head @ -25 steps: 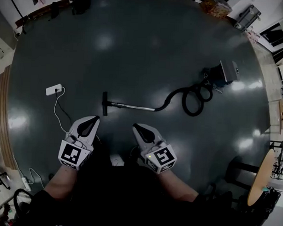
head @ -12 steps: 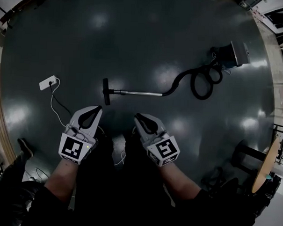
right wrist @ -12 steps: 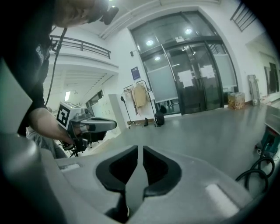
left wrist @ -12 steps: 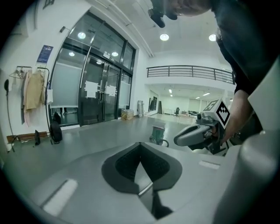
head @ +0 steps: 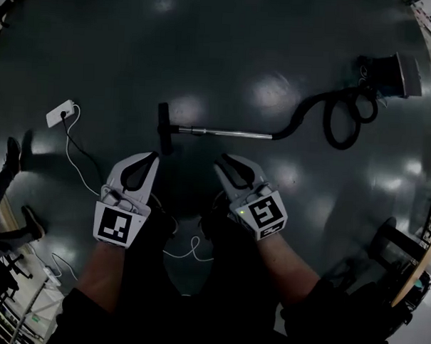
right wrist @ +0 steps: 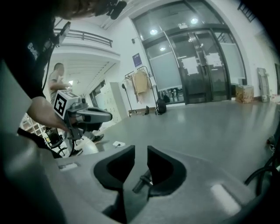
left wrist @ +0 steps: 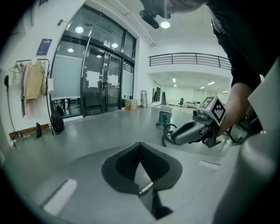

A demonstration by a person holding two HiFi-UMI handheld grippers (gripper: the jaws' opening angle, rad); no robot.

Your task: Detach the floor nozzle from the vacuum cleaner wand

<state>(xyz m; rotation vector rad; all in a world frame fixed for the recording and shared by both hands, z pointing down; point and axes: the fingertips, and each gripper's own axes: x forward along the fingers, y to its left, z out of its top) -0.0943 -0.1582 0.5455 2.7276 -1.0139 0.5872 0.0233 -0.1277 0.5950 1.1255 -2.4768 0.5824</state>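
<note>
Two grippers hang over the dark floor point(head: 206, 53), and both are empty. My left gripper point(head: 150, 162) is squeezed tight with nothing in it. My right gripper point(head: 224, 165) has its jaws opening, with nothing between them. The floor nozzle point(head: 162, 127) lies just ahead of the left gripper, on the end of the wand point(head: 228, 133), not taken off yet. I think the left jaws must spread first, or they will only bump the nozzle. The floor looks smooth, so the wand may slide if I pull the nozzle without holding it. The white cable point(head: 187, 250) near my legs could snag too.
</note>
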